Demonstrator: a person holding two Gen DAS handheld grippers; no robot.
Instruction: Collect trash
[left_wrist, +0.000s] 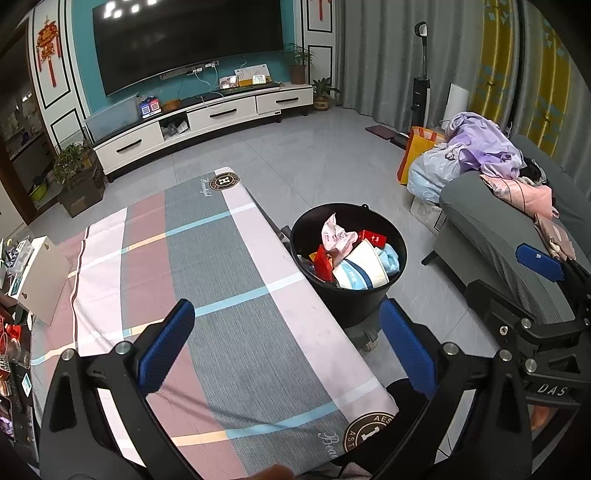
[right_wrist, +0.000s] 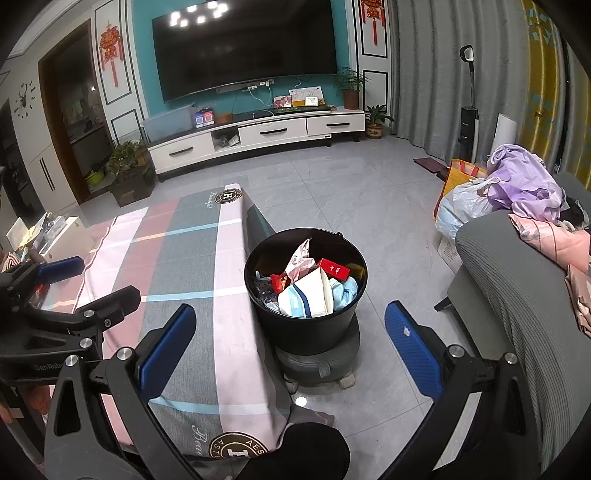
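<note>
A black bucket (left_wrist: 354, 302) (right_wrist: 306, 325) stands on a small wheeled stool beside the table's right edge. It is filled with trash (left_wrist: 351, 254) (right_wrist: 314, 284): a crumpled pink wrapper, red boxes, a white and blue carton, light blue cloth. My left gripper (left_wrist: 288, 347) is open over the near part of the checked tablecloth (left_wrist: 221, 266), nothing between its blue pads. My right gripper (right_wrist: 291, 350) is open too, held low in front of the bucket, empty. Each gripper shows at the edge of the other's view.
A white box (left_wrist: 44, 280) and small clutter sit at the table's left end. A grey sofa (left_wrist: 517, 251) piled with clothes and bags stands right of the bucket. Tiled floor stretches to a TV cabinet (left_wrist: 207, 122). A dark knee (right_wrist: 306, 450) is below.
</note>
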